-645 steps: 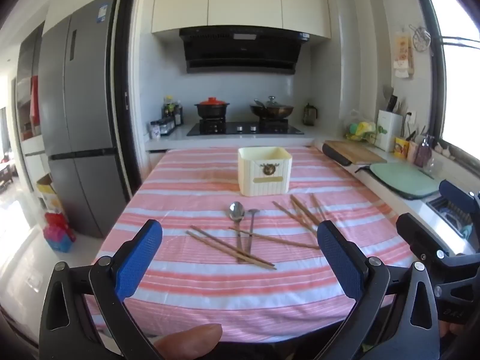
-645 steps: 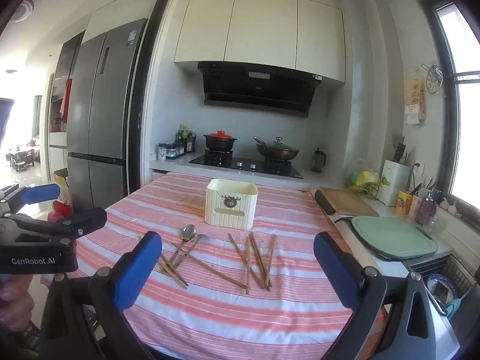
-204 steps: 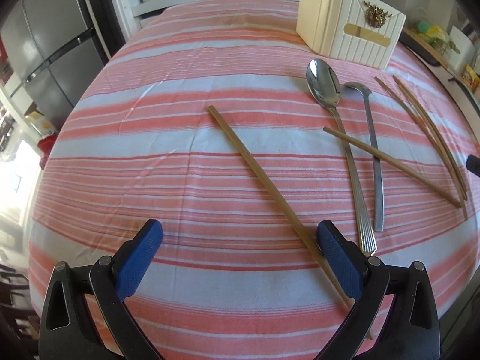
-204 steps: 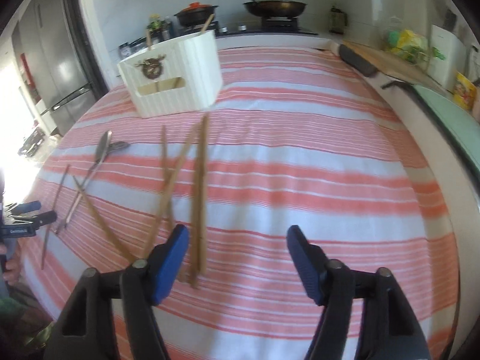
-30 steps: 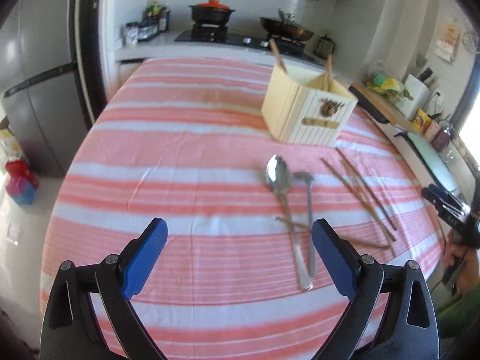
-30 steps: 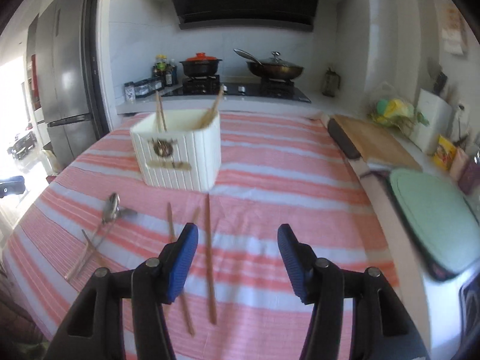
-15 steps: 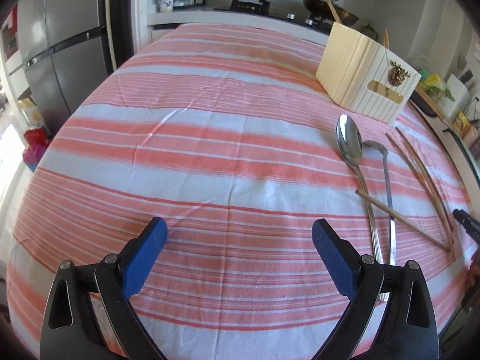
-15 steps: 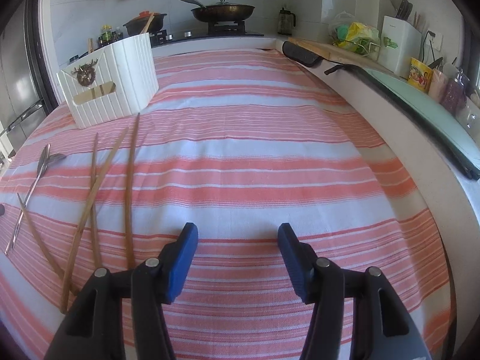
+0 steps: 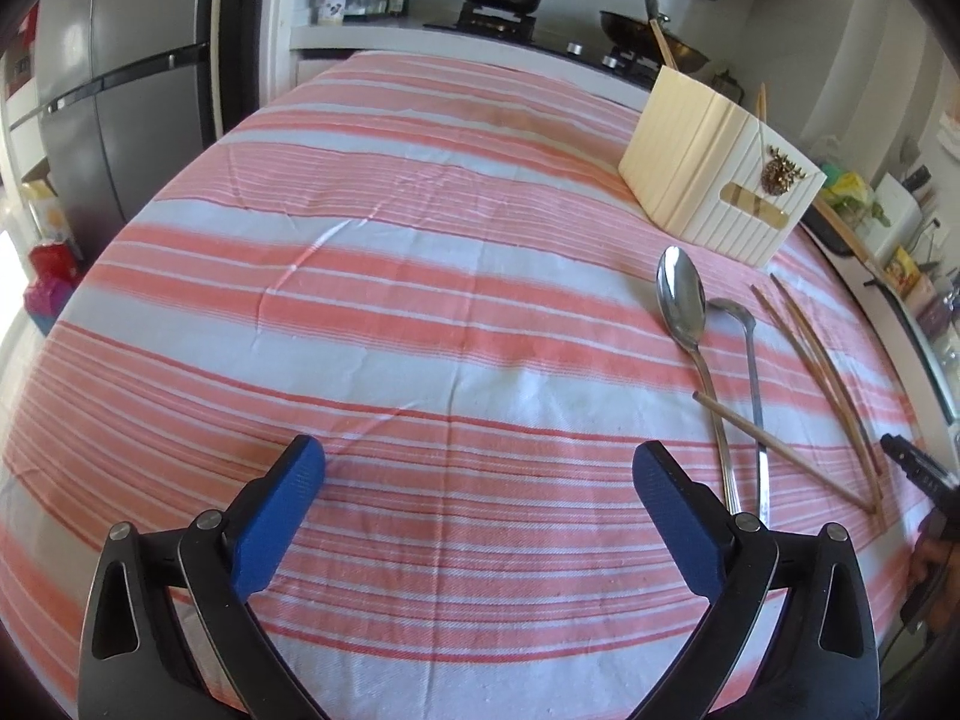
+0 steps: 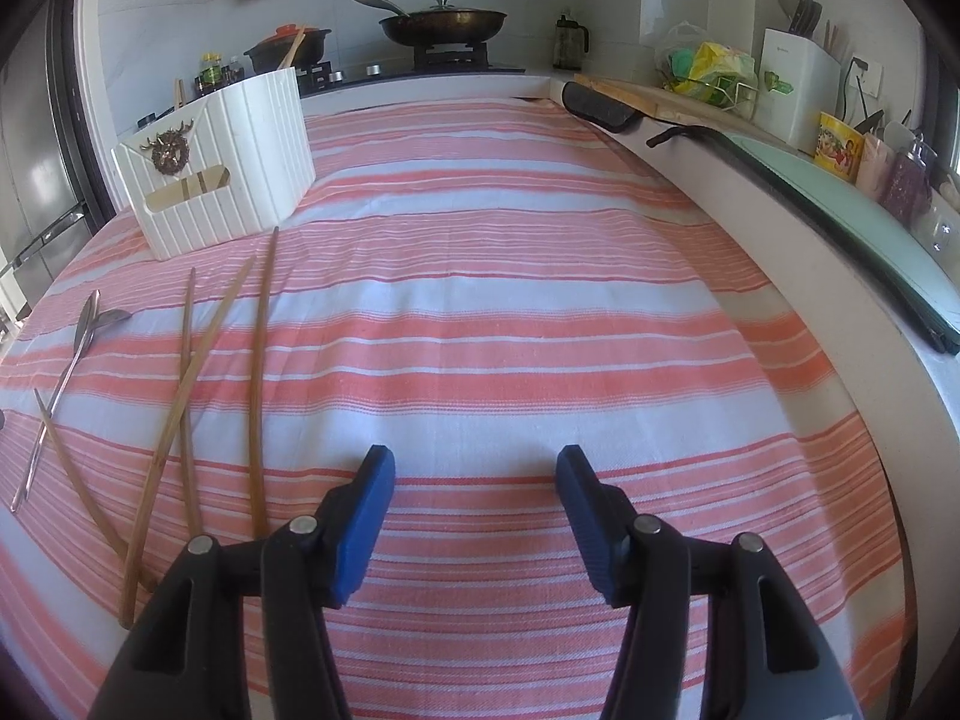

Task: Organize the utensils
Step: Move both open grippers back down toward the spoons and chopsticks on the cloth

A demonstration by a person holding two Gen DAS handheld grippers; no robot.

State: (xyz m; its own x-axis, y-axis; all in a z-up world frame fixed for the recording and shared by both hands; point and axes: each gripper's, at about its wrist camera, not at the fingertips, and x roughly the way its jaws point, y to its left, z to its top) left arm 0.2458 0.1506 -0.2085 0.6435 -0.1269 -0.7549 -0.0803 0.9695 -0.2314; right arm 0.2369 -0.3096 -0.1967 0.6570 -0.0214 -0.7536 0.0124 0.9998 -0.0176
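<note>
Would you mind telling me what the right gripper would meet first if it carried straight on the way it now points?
Most likely the bare striped tablecloth. The right gripper is open, tilted down at the table, with nothing between its fingers. The chopsticks lie off to its left, outside that line.

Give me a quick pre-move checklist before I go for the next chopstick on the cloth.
1. Left tool empty and open: ok, only striped cloth shows between its blue pads.
2. Right tool empty and open: ok, nothing between its pads.
3. Loose chopsticks within view of the right tool: ok, four lie on the cloth to its left; two of them cross.
4. Utensil holder upright and free to receive: ok, two chopsticks already stand in it.
5. Spoons clear of the chopsticks: not ok, one chopstick lies across both handles.
6. Tools clear of each other: ok, the right tool shows only at the left view's edge.
</note>
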